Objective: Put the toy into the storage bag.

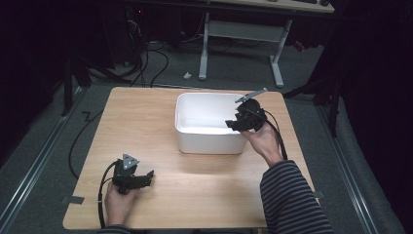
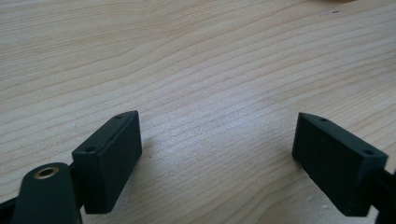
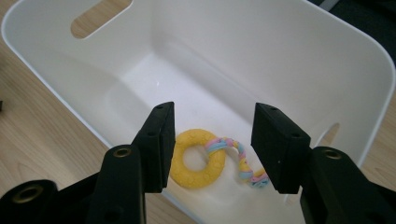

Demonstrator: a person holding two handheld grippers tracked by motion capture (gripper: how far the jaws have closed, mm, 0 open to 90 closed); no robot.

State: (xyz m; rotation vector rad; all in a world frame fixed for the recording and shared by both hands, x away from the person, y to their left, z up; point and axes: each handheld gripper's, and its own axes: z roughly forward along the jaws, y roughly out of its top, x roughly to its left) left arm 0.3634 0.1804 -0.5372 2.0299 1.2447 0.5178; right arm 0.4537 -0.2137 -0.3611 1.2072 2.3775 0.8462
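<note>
Hands come in from the bottom of the high view, where we see the left gripper (image 1: pixel 146 176) low over the wooden table (image 1: pixel 146 122) and the right gripper (image 1: pixel 233 124) held at the right rim of a white bin (image 1: pixel 209 139). Looking along the left gripper (image 2: pixel 217 154), we find its jaws spread wide over bare wood, holding nothing. Looking along the right gripper (image 3: pixel 212 147), we see its jaws open above the bin (image 3: pixel 280 51), empty, with a yellow ring toy (image 3: pixel 198 161) with a braided pastel tail lying on the bin floor between and below them.
</note>
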